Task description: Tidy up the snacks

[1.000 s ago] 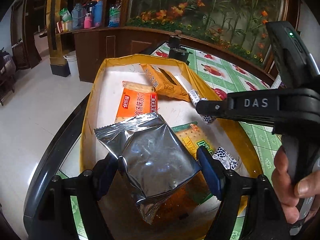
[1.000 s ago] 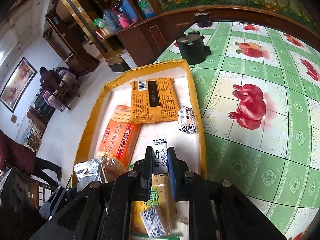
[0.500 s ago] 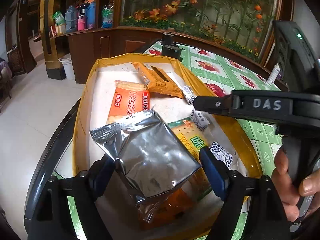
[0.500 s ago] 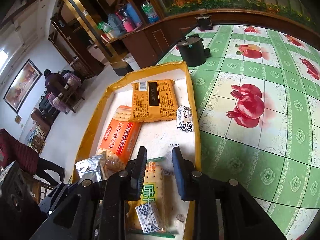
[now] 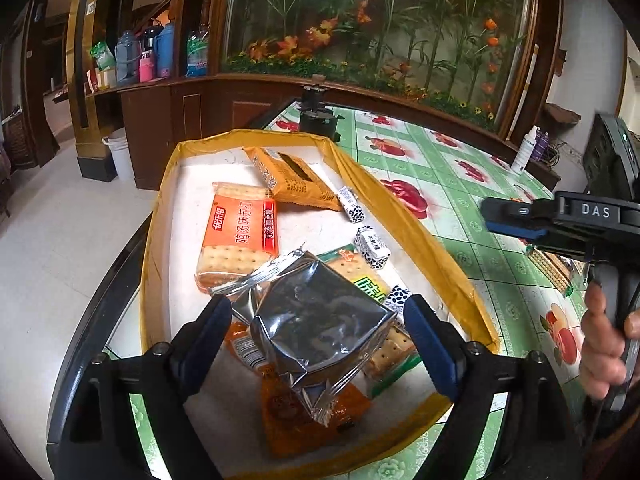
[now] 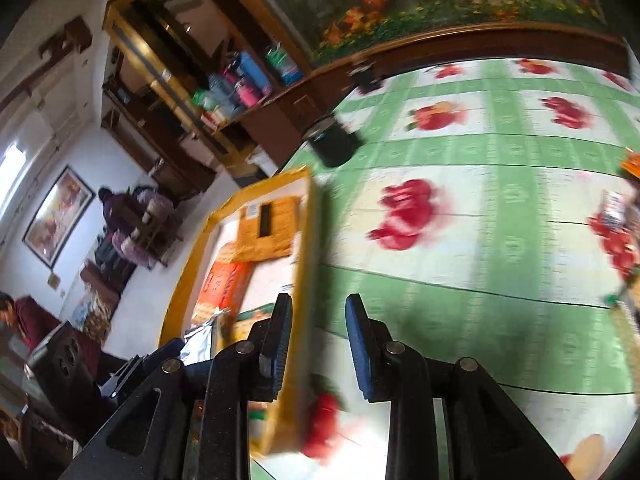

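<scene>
A yellow-rimmed tray (image 5: pixel 404 216) holds several snack packs: an orange cracker pack (image 5: pixel 240 236), a yellow-orange pack (image 5: pixel 292 182), a green cracker pack (image 5: pixel 368 280) and two small black-and-white sweets (image 5: pixel 372 246). My left gripper (image 5: pixel 318 330) is shut on a silver foil pouch (image 5: pixel 320 320) and holds it over the tray's near end. My right gripper (image 6: pixel 318 330) is open and empty, above the tray's right rim (image 6: pixel 304 264); it shows at right in the left wrist view (image 5: pixel 516 220).
The green tablecloth with red fruit prints (image 6: pixel 480 240) stretches right of the tray. A black round object (image 5: pixel 316 116) stands beyond the tray's far end. More snack packs (image 6: pixel 624 216) lie at the table's far right. A white bottle (image 5: pixel 524 152) stands at the back right.
My right gripper let go of a small sweet in the tray, opened, and swung right past the rim. My left gripper still holds the pouch and has pulled back slightly.
</scene>
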Demonstrator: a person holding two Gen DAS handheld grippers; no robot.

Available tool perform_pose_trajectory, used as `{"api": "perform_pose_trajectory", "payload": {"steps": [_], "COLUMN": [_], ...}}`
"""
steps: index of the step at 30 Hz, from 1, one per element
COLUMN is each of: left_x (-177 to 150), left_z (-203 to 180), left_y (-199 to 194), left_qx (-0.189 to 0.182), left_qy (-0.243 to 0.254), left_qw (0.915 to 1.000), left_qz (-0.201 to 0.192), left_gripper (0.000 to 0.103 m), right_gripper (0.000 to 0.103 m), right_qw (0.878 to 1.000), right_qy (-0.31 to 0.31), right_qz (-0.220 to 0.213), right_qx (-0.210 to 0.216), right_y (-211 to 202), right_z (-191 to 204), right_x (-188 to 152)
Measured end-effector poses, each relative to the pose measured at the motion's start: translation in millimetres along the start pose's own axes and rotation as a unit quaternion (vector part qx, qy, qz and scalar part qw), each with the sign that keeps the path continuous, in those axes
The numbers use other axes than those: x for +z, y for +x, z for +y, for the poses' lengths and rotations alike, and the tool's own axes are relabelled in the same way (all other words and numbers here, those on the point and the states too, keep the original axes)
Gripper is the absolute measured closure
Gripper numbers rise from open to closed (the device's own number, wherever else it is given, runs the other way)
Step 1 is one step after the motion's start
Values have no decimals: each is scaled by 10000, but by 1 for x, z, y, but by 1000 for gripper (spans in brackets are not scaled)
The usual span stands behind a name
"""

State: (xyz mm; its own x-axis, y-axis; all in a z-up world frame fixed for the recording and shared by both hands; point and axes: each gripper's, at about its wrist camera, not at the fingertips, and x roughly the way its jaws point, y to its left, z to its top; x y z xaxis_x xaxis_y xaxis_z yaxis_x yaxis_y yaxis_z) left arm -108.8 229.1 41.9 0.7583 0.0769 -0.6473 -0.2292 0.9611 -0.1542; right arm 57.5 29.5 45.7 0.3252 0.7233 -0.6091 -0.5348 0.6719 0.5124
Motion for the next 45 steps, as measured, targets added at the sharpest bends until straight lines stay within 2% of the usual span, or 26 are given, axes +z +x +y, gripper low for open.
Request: {"api": "perform_pose_trajectory", "payload": {"steps": [4,10,12,14,16,19,29,34,36,39,40,42,43,45], "left_x": [-1,-1,-1,-1,-1,0,-2,-1,1,6,8,12,13,17], "left_z": [-3,-6,-7,-7,-7,-6,-7,-14,-16,-22,-25,-32,-35,-46], "left_y": [-2,-3,-4,-5,-5,-4,-5,-12,-18,-28,-31,-36,-38,-40], "left_qx": [36,184,223,223,72,-113,-81,-64,-96,-195,-248,-369,-439,-582], "left_qy": [71,153,158,131,4,-184,-213,-109,-91,-51,-36,-7,16,73], "left_qw": [10000,9997,9996,9996,9999,9998,9997,9999,9998,9995,9993,9989,9986,9979], "left_qz": [-43,-77,-102,-115,-71,30,65,-49,-131,-232,-269,-292,-286,-257], "left_gripper": [16,16,16,16,16,16,16,16,16,16,16,16,16,16], "right_gripper": [66,66,63,63,61,61,61,61,61,60,59,59,59,59], "right_qw": [9987,9833,9755,9741,9762,9763,9687,9637,9654,9751,9805,9928,9944,9933], "right_qy": [298,833,956,1139,1158,961,1091,1012,1002,921,849,690,675,624], "right_qz": [-262,-683,-641,-498,-525,-508,-570,-395,-357,-207,-130,-1,-85,-401], "right_qx": [-305,-1464,-1874,-1891,-1755,-1871,-2158,-2438,-2381,-2008,-1768,-979,-812,-885], "right_y": [-30,-82,-91,-92,-96,-97,-103,-94,-92,-84,-80,-75,-78,-92], "right_z": [-39,-111,-130,-147,-148,-142,-153,-153,-151,-142,-136,-124,-121,-120], "right_x": [4,3,1,-4,-7,-11,-13,-13,-15,-18,-19,-20,-19,-16]}}
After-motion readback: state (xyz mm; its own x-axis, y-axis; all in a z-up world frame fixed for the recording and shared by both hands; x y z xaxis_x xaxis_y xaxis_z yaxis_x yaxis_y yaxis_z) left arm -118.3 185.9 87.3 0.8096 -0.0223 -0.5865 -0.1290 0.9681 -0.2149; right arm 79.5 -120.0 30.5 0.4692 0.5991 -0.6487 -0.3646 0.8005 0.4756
